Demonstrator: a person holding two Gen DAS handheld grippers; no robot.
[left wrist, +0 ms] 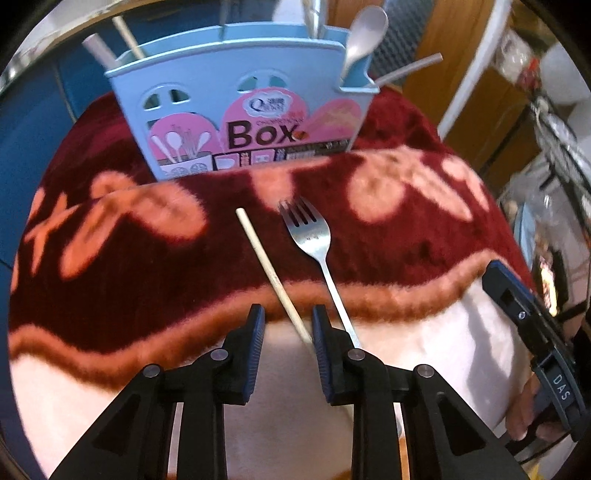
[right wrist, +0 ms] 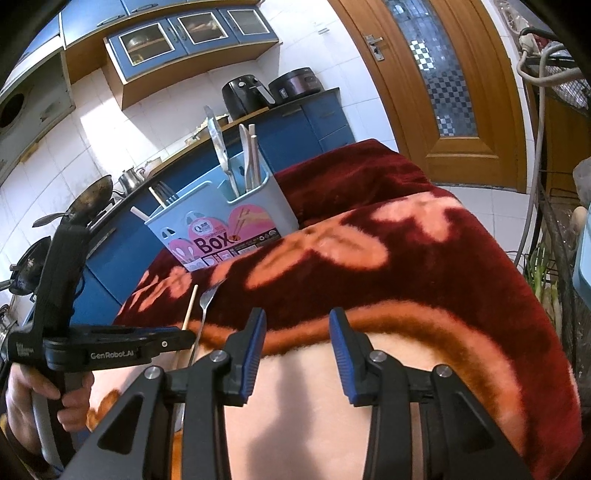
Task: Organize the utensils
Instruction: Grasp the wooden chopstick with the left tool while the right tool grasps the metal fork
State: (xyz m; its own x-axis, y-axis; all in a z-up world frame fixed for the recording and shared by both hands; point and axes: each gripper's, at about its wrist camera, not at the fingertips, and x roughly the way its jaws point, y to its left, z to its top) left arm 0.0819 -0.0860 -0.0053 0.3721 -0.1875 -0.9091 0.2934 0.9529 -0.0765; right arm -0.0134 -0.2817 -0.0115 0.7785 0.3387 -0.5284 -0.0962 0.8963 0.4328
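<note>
Lying on the red blanket (left wrist: 424, 240) in front of the utensil box (left wrist: 236, 122), a chopstick (left wrist: 271, 275) and a fork (left wrist: 317, 240) are left to be sorted, side by side and just apart. The near end of the chopstick is framed between the parted fingers of the left gripper (left wrist: 288, 328), which are not yet closed on it; a pickup appears to be in hand, and lowering and closing are called for next. The right gripper (right wrist: 297, 332) is held open and empty, off to the side. In the box, a spoon (left wrist: 364, 33), chopsticks and other utensils are already stood upright in separate compartments.
</note>
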